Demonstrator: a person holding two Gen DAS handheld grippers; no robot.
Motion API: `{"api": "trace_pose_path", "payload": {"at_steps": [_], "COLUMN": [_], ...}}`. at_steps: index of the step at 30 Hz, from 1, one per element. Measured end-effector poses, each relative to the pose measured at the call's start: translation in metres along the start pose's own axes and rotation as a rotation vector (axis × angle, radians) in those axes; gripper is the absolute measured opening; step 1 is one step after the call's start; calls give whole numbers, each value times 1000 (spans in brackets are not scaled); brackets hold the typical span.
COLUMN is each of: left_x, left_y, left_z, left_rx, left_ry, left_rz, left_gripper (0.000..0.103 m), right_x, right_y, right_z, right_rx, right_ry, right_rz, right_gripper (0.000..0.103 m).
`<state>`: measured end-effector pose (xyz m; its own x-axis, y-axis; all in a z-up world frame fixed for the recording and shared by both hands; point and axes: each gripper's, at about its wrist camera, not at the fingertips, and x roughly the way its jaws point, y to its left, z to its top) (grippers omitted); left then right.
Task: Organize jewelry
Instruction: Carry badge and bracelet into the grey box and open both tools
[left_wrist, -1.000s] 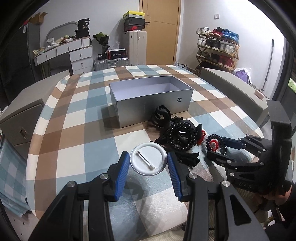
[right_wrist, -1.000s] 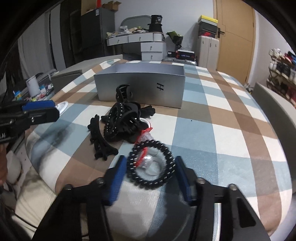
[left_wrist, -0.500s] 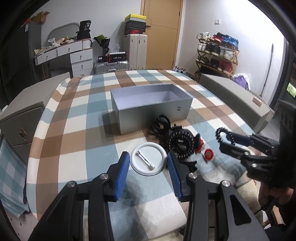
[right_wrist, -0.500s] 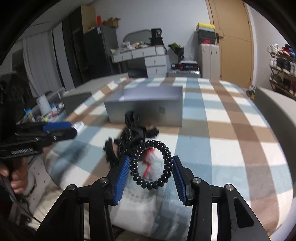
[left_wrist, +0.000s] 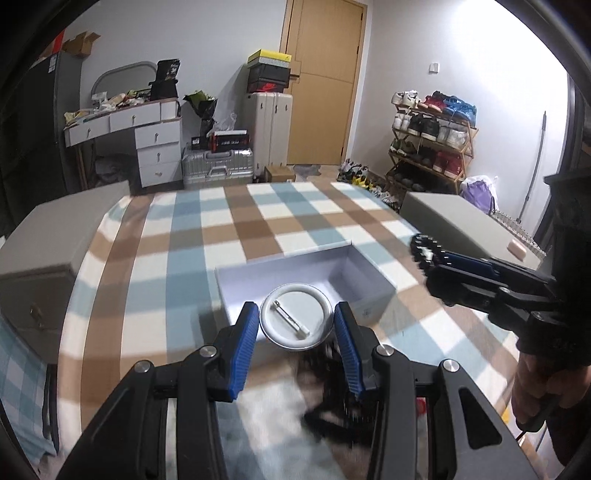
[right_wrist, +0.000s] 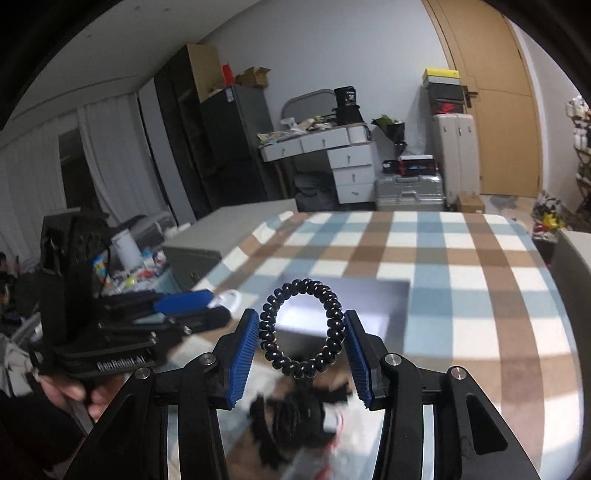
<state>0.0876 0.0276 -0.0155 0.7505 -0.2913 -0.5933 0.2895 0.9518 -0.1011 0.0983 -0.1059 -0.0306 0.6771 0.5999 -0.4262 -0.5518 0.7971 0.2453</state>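
Note:
My left gripper (left_wrist: 295, 325) is shut on a round white pin badge (left_wrist: 296, 320) and holds it in the air over the near edge of the open silver box (left_wrist: 354, 269). My right gripper (right_wrist: 301, 341) is shut on a black spiral hair tie (right_wrist: 301, 328), lifted above the box (right_wrist: 384, 295). The right gripper also shows in the left wrist view (left_wrist: 424, 254) at the right of the box with the hair tie (left_wrist: 421, 249). A blurred pile of black hair clips (left_wrist: 332, 387) lies on the checked cloth below both grippers.
The checked blue, brown and white tablecloth (left_wrist: 184, 240) covers the table. Grey cabinets (left_wrist: 51, 236) stand at both sides. The left gripper shows in the right wrist view (right_wrist: 184, 306) at the left. Drawers, suitcases and a shoe rack stand behind.
Both grippers rose from the table with their items: the left lifted the white badge over the box, the right lifted the black hair tie off the pile and toward the box.

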Motion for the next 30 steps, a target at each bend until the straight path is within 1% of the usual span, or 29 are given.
{"api": "trace_pose_path", "payload": {"at_steps": [2,6,12,18,22,23,27,30], "left_x": [7,25,49,62,67,69,77,80], "left_y": [1,5,10,10,9,10,13,14], "left_z": [6,16,18,18,17,18,14,14], "left_rx": [6,-4,-26,-35,-31,-32,-50,-59], "left_ry": [-5,14,63,123,146,151,178,188], "left_rz": [6,-12,-21,-36,-42,-46,-51,-55], "left_gripper": [36,36,36,36,36,36,36,36], "right_x": [12,34,62,78,87,89,94,102], "right_y": [-6,-17,-33,-42,-44,-44,-44,-49], "right_z": [11,24,27,23,20,19,13,11], "right_rx": [2,15,55,63,43,44,29,42], "right_ry": [7,31,94,146,190,197,223,256], "right_rz": [6,16,30,44,18,3,-26,-35], "right_gripper": [45,45,45,45,46,47,47,47]}}
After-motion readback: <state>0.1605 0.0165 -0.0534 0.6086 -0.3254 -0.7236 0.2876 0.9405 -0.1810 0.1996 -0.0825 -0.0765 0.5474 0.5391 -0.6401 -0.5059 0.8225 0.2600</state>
